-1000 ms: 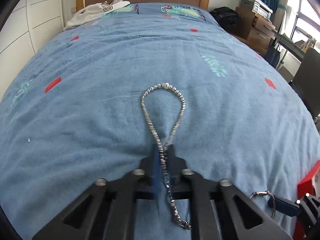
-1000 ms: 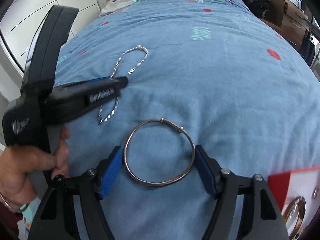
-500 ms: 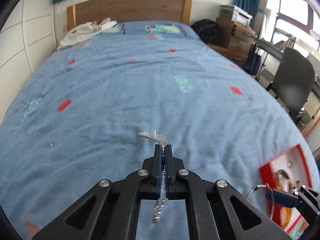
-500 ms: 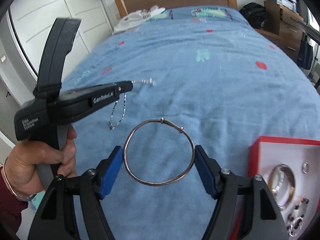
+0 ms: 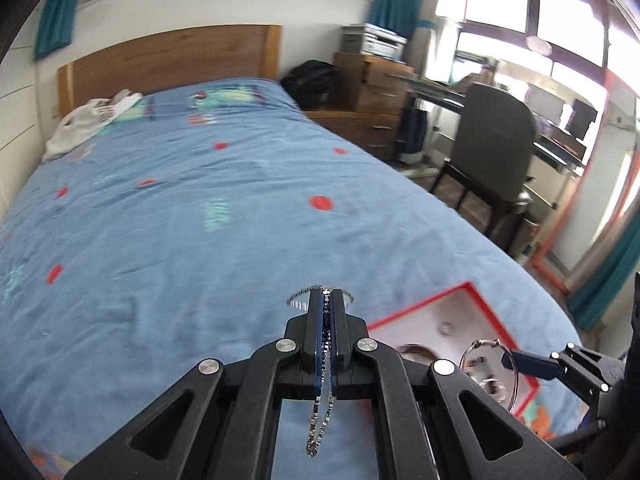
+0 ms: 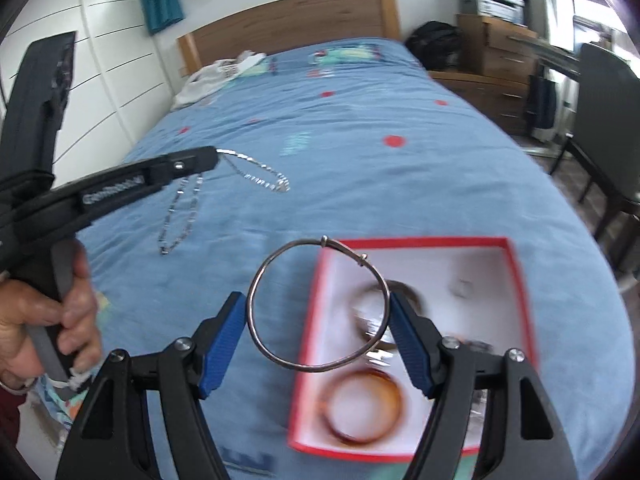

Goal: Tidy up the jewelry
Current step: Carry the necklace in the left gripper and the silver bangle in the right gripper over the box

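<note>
My left gripper [image 5: 328, 300] is shut on a silver chain necklace [image 5: 320, 424]. The necklace hangs in the air from its tips, also in the right wrist view [image 6: 256, 178]. My right gripper [image 6: 318, 312] is shut on a thin silver bangle [image 6: 256, 304] and holds it flat above the left edge of a red-rimmed white box [image 6: 516, 284]. The box lies on the blue bedspread [image 6: 360, 184]. In it are an amber bangle [image 6: 394, 390], a small ring [image 6: 462, 288] and more blurred jewelry. In the left wrist view the box [image 5: 460, 304] is right of my left gripper, with the bangle [image 5: 490, 376] over it.
The bedspread [image 5: 160, 240] stretches to a wooden headboard [image 5: 160, 56] with a white garment [image 5: 88, 120] near it. A chair [image 5: 492, 148], a desk and drawers [image 5: 372, 84] stand past the bed's right edge. White cupboards [image 6: 100, 80] are to the left.
Both grippers have lifted off the bed and swung right, carrying the necklace and the bangle. The red box has come fully into view under the right gripper.
</note>
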A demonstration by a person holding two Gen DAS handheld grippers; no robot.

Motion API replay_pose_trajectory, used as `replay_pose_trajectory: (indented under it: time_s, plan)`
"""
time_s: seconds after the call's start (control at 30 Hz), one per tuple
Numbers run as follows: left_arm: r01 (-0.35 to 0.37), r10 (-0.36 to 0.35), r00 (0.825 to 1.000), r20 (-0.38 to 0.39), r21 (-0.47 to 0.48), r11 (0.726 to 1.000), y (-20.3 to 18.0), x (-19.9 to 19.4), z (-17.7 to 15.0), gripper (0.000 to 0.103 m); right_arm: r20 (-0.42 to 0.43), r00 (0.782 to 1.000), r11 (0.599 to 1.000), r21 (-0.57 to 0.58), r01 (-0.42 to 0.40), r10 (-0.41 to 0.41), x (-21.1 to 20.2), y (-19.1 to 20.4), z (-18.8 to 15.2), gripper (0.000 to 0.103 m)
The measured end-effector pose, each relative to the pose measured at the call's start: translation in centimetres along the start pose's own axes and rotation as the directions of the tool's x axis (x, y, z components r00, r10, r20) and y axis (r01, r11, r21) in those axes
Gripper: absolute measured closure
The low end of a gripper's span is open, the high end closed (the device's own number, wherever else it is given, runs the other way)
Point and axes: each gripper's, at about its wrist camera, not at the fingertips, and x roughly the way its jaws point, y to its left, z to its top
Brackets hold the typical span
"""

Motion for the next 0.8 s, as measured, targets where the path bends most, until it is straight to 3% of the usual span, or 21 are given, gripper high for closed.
replay_pose_trajectory:
  time_s: [0.3,0.53,0.8]
  plan:
    - [0.111,-0.109,0.991,-0.074,0.034,0.993,-6.6,4.0,-1.2,0.1,-0.061,0.996,0.995,0.073,0.062,-0.057,0.3,-7.4,-3.3,0.033]
    - [0.099,-0.089,0.98,-0.179,0.05,0.994,-8.2,8.7,-4.3,0.1,-0.122,0.992,0.996,0.07,0.048,-0.039,2.5,-8.8,-5.4,0.033]
    - [0.075,-0.063,0.97,-0.236,0.044,0.996,-8.0,11.6,-6.8,0.1,-0.168,0.985,0.997,0.057,0.05,-0.04,4.9,-9.3,-6.2,0.033]
